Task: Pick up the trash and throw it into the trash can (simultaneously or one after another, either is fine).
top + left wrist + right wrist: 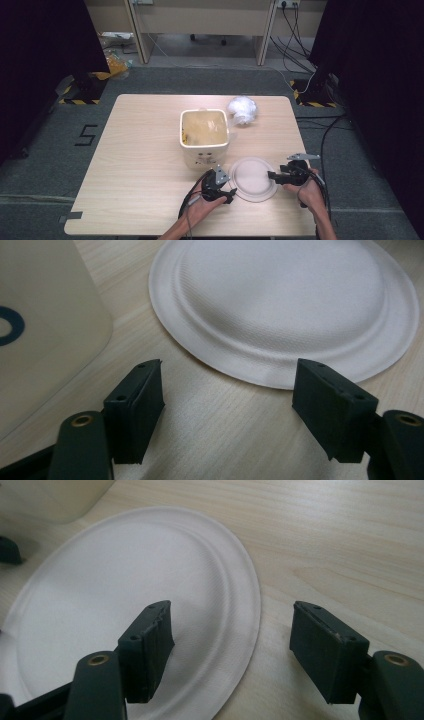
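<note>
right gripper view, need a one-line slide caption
Open right gripper straddling the edge of a white paper plate lying on the wooden table.

the cream container (45,325) beside the white lid (290,305) is running off the left gripper view's edge, its blue mark (10,326) half cut; the crumpled white lump (243,110) behind the container is too blurred to identify.

Cream square tub (204,137) stands mid-counter (135,165), yellowish contents inside; crumpled white plastic bag (243,110) sits just beside its far right corner.
</note>
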`<state>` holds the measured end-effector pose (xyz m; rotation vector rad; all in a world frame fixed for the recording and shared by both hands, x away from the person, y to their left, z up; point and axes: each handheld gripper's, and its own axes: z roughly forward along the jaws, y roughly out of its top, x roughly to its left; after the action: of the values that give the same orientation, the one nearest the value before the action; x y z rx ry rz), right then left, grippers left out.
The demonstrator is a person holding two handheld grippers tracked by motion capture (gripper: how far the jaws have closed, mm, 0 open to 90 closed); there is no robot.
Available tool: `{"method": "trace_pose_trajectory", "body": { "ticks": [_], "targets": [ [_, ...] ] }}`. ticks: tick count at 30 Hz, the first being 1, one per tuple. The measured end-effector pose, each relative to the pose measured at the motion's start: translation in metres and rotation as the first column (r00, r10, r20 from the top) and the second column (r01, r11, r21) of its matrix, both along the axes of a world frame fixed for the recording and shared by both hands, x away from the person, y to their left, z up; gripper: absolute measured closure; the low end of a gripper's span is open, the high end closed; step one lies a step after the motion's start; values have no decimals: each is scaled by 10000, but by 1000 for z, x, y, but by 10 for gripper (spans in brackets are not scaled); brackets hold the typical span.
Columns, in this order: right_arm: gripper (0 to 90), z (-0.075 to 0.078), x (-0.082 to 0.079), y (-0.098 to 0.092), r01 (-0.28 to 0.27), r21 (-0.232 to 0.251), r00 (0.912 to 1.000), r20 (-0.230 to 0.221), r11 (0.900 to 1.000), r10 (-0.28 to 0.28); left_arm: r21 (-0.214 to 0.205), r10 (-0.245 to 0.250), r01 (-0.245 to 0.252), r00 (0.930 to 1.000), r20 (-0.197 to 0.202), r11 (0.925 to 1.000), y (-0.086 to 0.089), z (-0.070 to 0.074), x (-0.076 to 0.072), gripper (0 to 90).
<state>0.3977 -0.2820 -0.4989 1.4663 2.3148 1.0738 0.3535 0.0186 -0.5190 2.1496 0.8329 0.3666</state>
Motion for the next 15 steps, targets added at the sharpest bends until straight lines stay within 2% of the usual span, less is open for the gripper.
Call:
{"method": "trace_pose_trajectory", "body": {
  "ticks": [3, 5, 7, 9, 11, 15],
  "targets": [
    [334, -2, 3, 0, -220, 442, 9990, -387, 9988, 237, -12, -8, 8, 10000, 1, 10000, -1, 0, 0, 284],
    [328, -3, 3, 1, -464, 778, 9977, -466, 9959, 502, -23, -40, 41, 10000, 44, 10000, -2, 0, -2, 308],
    [318, -3, 3, 1, -420, 721, 9976, -521, 9965, 458, -67, -88, 88, 10000, 42, 9999, -3, 0, -3, 335],
    [298, -2, 2, 1, -291, 938, 9971, -670, 9952, 354, -48, -133, 134, 9999, 55, 9999, -4, 0, -4, 353],
    [299, -1, 0, 0, -245, 998, 9976, -616, 9947, 307, -62, -169, 170, 9998, 68, 9998, -4, 0, -4, 371],
    [349, 9, -4, -3, -260, 1307, 9994, -180, 9911, 286, -87, -228, 229, 9997, 87, 9997, -4, 1, -5, 395]
  ]
}}
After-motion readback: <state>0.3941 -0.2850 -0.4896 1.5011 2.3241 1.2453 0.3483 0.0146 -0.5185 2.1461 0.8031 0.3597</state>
